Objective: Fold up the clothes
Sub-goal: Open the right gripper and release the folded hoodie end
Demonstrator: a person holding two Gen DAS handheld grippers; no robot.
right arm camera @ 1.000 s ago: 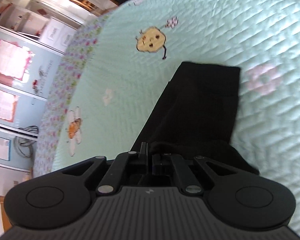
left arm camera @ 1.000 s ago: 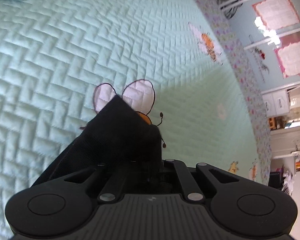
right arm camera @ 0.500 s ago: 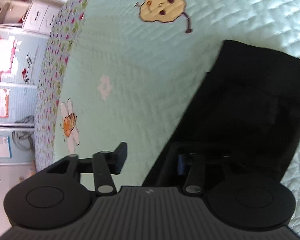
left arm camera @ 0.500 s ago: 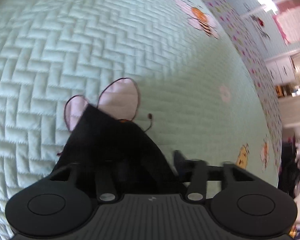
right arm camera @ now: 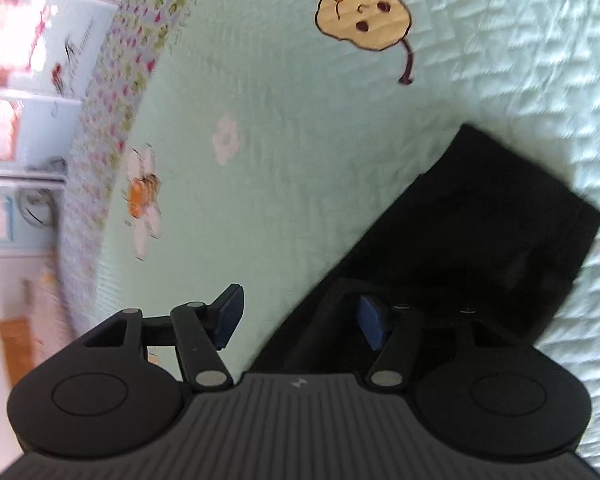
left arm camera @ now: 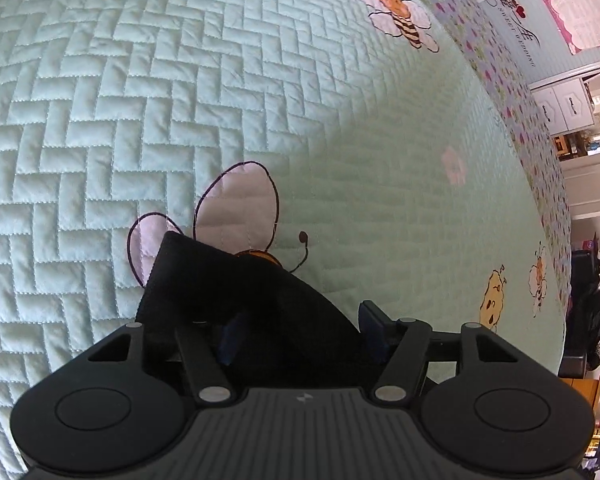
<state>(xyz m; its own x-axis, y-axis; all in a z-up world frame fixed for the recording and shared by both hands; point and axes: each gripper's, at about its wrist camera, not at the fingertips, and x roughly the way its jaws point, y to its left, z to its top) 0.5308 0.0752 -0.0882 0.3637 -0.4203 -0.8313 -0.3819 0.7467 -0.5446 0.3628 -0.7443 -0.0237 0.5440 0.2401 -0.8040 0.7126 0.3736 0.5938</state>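
Observation:
A black garment [left arm camera: 236, 292] lies on the mint quilted bedspread [left arm camera: 180, 100], over a bee print. My left gripper [left arm camera: 300, 332] is open, its jaws spread wide, with the cloth lying loose between them. In the right wrist view the same black garment [right arm camera: 480, 232] lies flat to the right. My right gripper [right arm camera: 300, 316] is open; its right finger [right arm camera: 374, 324] sits over the cloth's edge and its left finger [right arm camera: 226, 316] is over bare quilt.
The bedspread has bee and flower prints [left arm camera: 400, 20] and a yellow face print [right arm camera: 364, 12]. A floral border [left arm camera: 512, 112] marks the bed's edge. Beyond it stand a light blue wall [left arm camera: 540, 12], white cabinets [left arm camera: 564, 104] and room clutter.
Both grippers were shut on the black garment a second ago and have opened, letting it go. The cloth now rests on the bed and both cameras have dropped closer to the quilt.

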